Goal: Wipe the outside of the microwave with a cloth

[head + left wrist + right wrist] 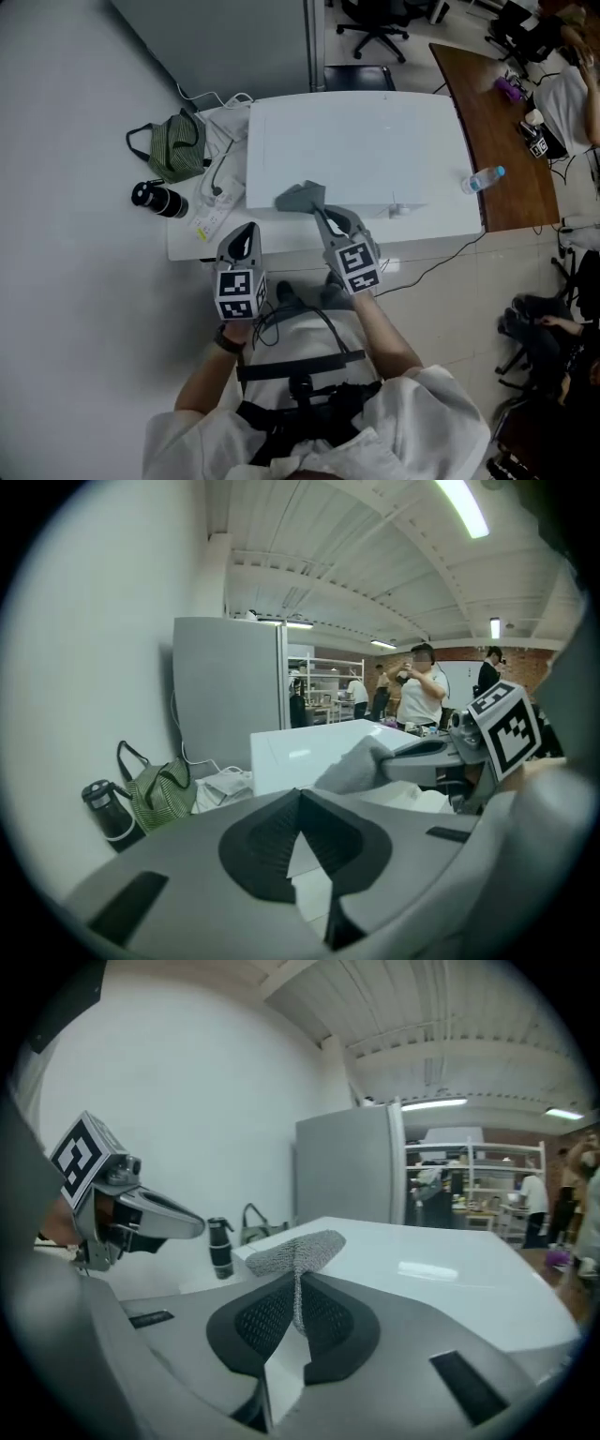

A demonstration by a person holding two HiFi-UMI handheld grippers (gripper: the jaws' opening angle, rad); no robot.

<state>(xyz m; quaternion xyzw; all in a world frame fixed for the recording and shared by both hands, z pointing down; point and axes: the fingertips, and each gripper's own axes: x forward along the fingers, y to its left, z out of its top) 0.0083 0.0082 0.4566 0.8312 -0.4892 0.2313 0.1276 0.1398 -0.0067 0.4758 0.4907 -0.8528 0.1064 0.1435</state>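
Observation:
The white microwave [356, 155] stands on a low white table, its flat top toward me. A grey cloth [302, 197] lies on the near edge of that top, and my right gripper [321, 212] is shut on it. In the right gripper view the cloth [298, 1251] fans out above the closed jaws over the microwave top [441, 1260]. My left gripper [246, 234] hangs at the table's front edge, left of the microwave, shut and holding nothing. From the left gripper view I see the microwave [309, 752], the cloth [352, 766] and the right gripper's marker cube [506, 726].
A green striped bag [178, 145], a black bottle [157, 199], and cables with papers [220, 187] lie left of the microwave. A water bottle [483, 178] rests at its right. A brown desk [492, 122] and office chairs stand beyond. People are standing in the background of the left gripper view.

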